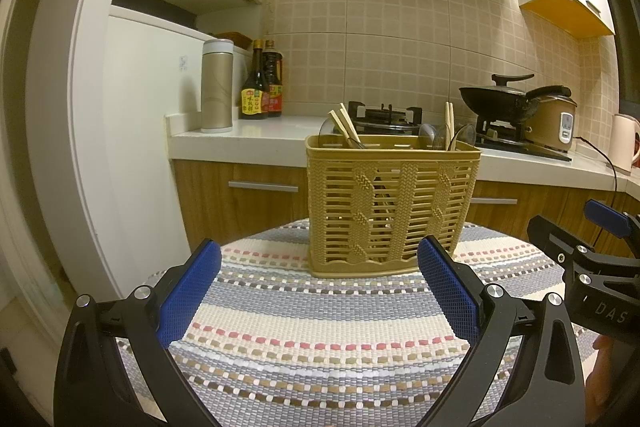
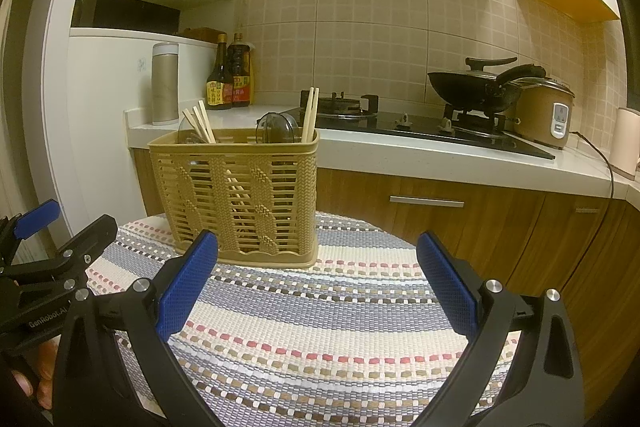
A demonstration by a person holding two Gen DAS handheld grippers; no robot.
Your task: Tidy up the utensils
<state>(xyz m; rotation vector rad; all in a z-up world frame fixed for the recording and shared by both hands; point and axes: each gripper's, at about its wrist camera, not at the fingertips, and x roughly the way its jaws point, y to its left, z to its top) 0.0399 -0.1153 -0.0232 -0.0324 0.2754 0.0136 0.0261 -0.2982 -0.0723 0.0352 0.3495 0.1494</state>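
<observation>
A tan plastic utensil basket (image 1: pixel 390 205) stands on a round table with a striped woven mat (image 1: pixel 320 327). Wooden chopsticks (image 1: pixel 345 123) lean in its left compartment, another pair (image 1: pixel 449 125) stands on the right among dark clear spoons (image 1: pixel 460 139). My left gripper (image 1: pixel 320 275) is open and empty, just in front of the basket. In the right wrist view the basket (image 2: pixel 240 195) sits ahead to the left, holding chopsticks (image 2: pixel 310 115). My right gripper (image 2: pixel 318 267) is open and empty, to the basket's right.
Behind the table runs a kitchen counter (image 1: pixel 260 135) with a thermos (image 1: pixel 217 85), sauce bottles (image 1: pixel 262 83), a gas stove (image 1: pixel 386 119), a wok (image 1: pixel 500 99), a rice cooker (image 1: pixel 554 125) and a kettle (image 1: pixel 624 143). A white fridge (image 1: pixel 132 147) stands left.
</observation>
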